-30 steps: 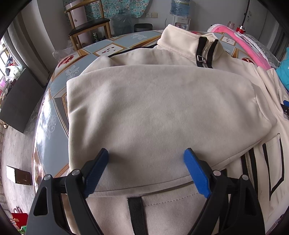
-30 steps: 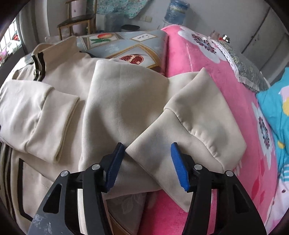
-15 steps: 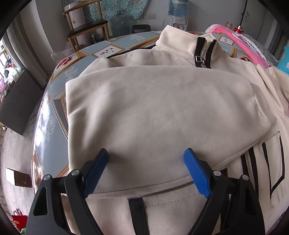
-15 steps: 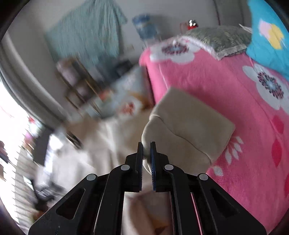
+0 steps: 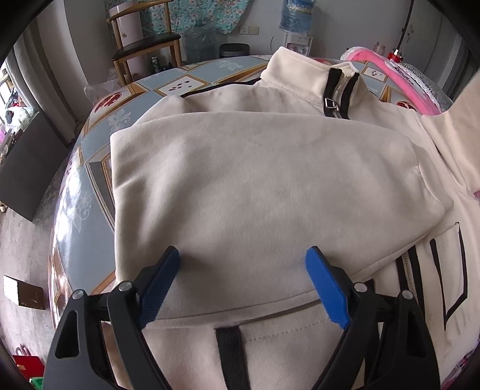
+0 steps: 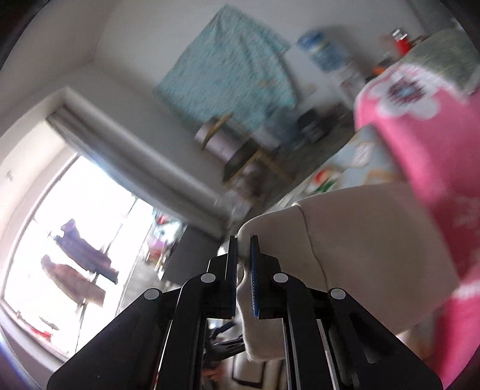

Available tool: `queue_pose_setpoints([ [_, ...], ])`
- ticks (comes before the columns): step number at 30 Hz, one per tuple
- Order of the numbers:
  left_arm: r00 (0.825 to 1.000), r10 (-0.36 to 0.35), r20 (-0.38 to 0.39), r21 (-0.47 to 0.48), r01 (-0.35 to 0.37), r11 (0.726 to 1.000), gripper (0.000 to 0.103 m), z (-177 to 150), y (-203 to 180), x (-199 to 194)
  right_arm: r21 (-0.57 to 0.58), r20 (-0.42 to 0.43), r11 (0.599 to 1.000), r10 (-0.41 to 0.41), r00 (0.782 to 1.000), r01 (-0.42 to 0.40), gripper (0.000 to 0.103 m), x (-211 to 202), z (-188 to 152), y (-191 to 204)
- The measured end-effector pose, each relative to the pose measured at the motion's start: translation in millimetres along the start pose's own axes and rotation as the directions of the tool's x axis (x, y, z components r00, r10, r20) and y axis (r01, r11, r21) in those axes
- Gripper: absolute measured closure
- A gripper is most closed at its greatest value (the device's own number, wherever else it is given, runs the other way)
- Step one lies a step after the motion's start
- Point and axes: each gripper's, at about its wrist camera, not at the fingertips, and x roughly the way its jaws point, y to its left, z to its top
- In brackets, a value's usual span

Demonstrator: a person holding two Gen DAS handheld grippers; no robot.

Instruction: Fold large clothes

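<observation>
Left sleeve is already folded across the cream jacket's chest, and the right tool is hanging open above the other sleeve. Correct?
Not quite. The right tool is shut on the other sleeve, pinching its cream fabric, as the right wrist view shows. The left sleeve does lie folded across the jacket.

One cream zip-up jacket, with one stand-up collar, one metal zip pull and one sleeve folded across the front; one desk under a patterned cloth; two hand-held grippers, the left hand-held gripper and the right hand-held gripper, each with two blue pads; one wooden chair; two water bottles, one on the dispenser, one on the floor; one dark bin; one pink flowered blanket; one teal cloth on the wall; one cardboard box on the floor.
</observation>
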Motion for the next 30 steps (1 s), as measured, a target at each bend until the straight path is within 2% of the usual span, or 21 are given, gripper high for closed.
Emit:
queue_pose_setpoints([
  [3,1.0,-0.012,0.011,-0.014,0.013,1.0,0.019,-4,7,-6,-0.015,-0.117,1.0,-0.015,0.993,0.014,0.095,70,-21,11],
  [6,0.999,-0.042,0.034,-0.035,0.043,0.998,0.019,-10,17,-16,-0.038,-0.223,0.997,-0.08,0.972,0.074,0.094,139,-45,11],
  [8,0.996,-0.068,0.065,-0.044,0.071,0.997,0.019,-13,22,-29,0.024,-0.313,0.997,-0.058,0.948,0.069,0.084,177,-64,1],
  [9,0.993,-0.081,0.084,-0.044,0.084,0.995,0.019,-14,24,-36,0.056,-0.355,0.996,-0.048,0.934,0.072,0.074,194,-70,-5],
  [11,0.988,-0.108,0.113,-0.041,0.113,0.993,0.02,-14,25,-47,0.076,-0.367,0.994,-0.047,0.929,0.08,0.063,207,-75,-11],
  [12,0.984,-0.125,0.127,-0.039,0.131,0.991,0.02,-14,25,-53,0.069,-0.355,0.994,-0.054,0.933,0.084,0.055,207,-76,-11],
  [13,0.979,-0.145,0.141,-0.036,0.152,0.988,0.021,-12,25,-58,0.056,-0.339,0.995,-0.06,0.939,0.084,0.052,202,-77,-10],
  [16,0.965,-0.207,0.162,-0.023,0.213,0.977,0.027,-6,19,-67,-0.019,-0.297,0.996,-0.089,0.951,0.087,0.051,178,-82,-4],
  [19,0.943,-0.3,0.143,-0.041,0.309,0.95,0.035,11,8,-62,-0.166,-0.227,0.971,-0.206,0.952,0.171,0.048,138,-101,-6],
  [23,0.918,-0.388,0.083,-0.096,0.395,0.914,0.048,33,-11,-36,-0.235,-0.169,0.926,-0.338,0.926,0.295,0.047,98,-132,-32],
  [27,0.905,-0.425,0.002,-0.167,0.42,0.892,0.064,47,-29,0,-0.251,-0.131,0.883,-0.437,0.89,0.397,0.061,77,-157,-57],
  [28,0.902,-0.431,-0.014,-0.181,0.422,0.889,0.068,49,-33,6,-0.254,-0.124,0.875,-0.453,0.883,0.413,0.062,69,-162,-62],
  [30,0.912,-0.407,-0.051,-0.201,0.39,0.899,0.078,51,-41,19,-0.255,-0.113,0.863,-0.475,0.873,0.437,0.063,61,-172,-70],
])
